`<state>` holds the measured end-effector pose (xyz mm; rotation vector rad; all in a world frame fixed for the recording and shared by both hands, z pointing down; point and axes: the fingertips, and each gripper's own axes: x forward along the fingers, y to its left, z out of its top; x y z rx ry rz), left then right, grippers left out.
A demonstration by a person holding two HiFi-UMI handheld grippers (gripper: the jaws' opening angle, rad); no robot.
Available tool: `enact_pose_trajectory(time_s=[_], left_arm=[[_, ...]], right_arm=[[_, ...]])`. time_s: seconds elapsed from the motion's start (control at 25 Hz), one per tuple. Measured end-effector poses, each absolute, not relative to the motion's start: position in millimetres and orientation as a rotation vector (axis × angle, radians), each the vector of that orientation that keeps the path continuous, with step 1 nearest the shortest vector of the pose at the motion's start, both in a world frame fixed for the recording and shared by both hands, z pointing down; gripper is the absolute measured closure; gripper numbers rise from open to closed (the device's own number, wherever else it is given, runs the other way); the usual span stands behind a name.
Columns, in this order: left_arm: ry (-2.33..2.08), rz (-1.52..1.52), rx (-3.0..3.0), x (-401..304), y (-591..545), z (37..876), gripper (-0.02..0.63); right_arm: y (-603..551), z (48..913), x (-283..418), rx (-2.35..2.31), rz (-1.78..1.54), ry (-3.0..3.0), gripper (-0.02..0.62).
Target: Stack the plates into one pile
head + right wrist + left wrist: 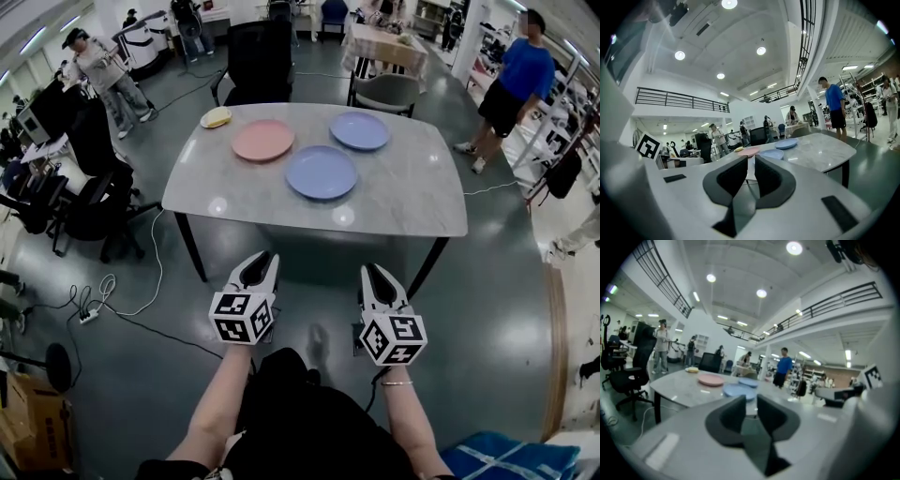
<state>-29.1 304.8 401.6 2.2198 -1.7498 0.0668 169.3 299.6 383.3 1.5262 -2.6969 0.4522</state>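
Head view: pink plate (262, 141), near blue plate (321, 172), far blue plate (359, 131) and small yellow plate (216, 117) lie unstacked on the desk (403, 199), probably stiff, slick, breakable, best pinched at a rim; left gripper view: left claw (750, 400) slightly parted, empty; right gripper view: right claw (750, 160) pressed together, rim depth unreadable.

In the head view, the small yellow thing (216, 117) at the worktop's (394, 202) far left corner was too small to tell as plate or bowl. The bottom edge cut off the person's forearms (220, 403) and a blue thing (511, 459) at the lower right. In the left gripper view, the near blue plate (736, 390) lay partly behind the left gripper (751, 401). In the right gripper view, the right gripper (751, 161) hid the pink plate's (749, 151) near edge.
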Motion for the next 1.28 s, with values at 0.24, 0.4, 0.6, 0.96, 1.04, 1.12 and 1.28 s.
enact_pose_trajectory(time_s=[0.24,0.4,0.6,0.96,1.04,1.12,1.28], left_arm=[[-1.753,0.079,2.192,-35,290,408,0.510],[-1.748,0.084,2.181,-40,267,415,0.483],[-1.729,0.093,2.165,-48,227,428,0.469],[-1.666,0.099,2.156,-75,126,441,0.448],[-1.649,0.108,2.157,-84,104,442,0.443],[-1.636,0.114,2.158,-93,81,442,0.440],[-1.612,0.135,2.165,-106,38,444,0.440]], right_arm=[[284,393,170,1.515,0.537,-2.689,0.517],[262,402,168,1.509,0.579,-2.673,0.489],[226,412,164,1.521,0.615,-2.655,0.479],[128,422,134,1.543,0.653,-2.603,0.477],[106,424,125,1.552,0.660,-2.584,0.477],[84,424,118,1.568,0.666,-2.562,0.477],[45,428,111,1.612,0.679,-2.517,0.477]])
